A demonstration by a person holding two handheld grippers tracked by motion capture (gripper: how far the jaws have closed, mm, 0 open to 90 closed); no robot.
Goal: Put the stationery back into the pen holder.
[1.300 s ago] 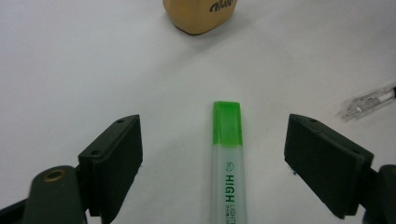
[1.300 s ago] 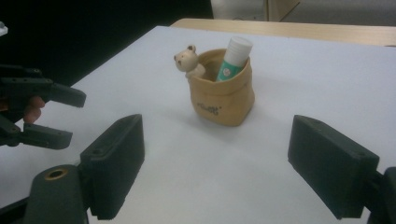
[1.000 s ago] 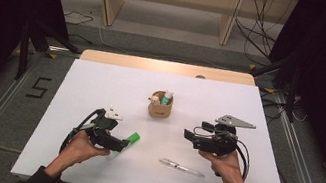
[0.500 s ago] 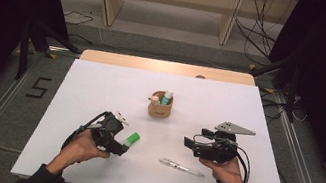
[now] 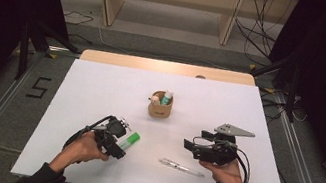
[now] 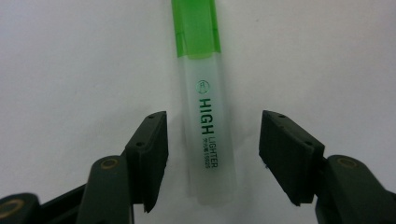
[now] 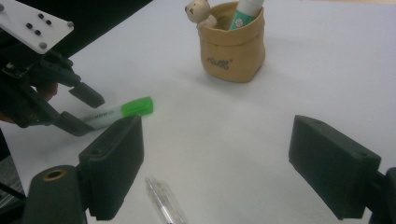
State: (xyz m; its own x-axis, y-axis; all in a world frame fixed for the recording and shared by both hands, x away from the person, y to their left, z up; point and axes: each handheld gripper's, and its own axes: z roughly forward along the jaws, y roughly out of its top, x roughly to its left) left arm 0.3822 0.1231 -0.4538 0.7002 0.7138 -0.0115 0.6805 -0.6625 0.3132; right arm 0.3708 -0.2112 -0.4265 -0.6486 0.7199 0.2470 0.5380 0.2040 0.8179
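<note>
A highlighter (image 5: 130,140) with a green cap and a frosted barrel (image 6: 205,116) lies flat on the white table sheet (image 5: 101,85). My left gripper (image 5: 120,146) straddles its rear end. Its jaws have just been closing, and a gap remains on each side of the barrel in the left gripper view (image 6: 215,123). My right gripper (image 5: 187,146) hovers open over bare sheet, nothing between its jaws (image 7: 219,140). The right gripper view also shows the left gripper (image 7: 81,109) at the highlighter (image 7: 121,110).
A clear pen (image 5: 182,167) lies near the front edge, just below the right gripper, and is seen again as the pen (image 7: 163,203). A tan pouch holder (image 5: 160,107) with a small bear figure and a green-white tube stands mid-table, the holder (image 7: 232,46).
The left gripper's jaws have narrowed around the highlighter's barrel. The right gripper has drifted slightly toward the front edge, still open.
</note>
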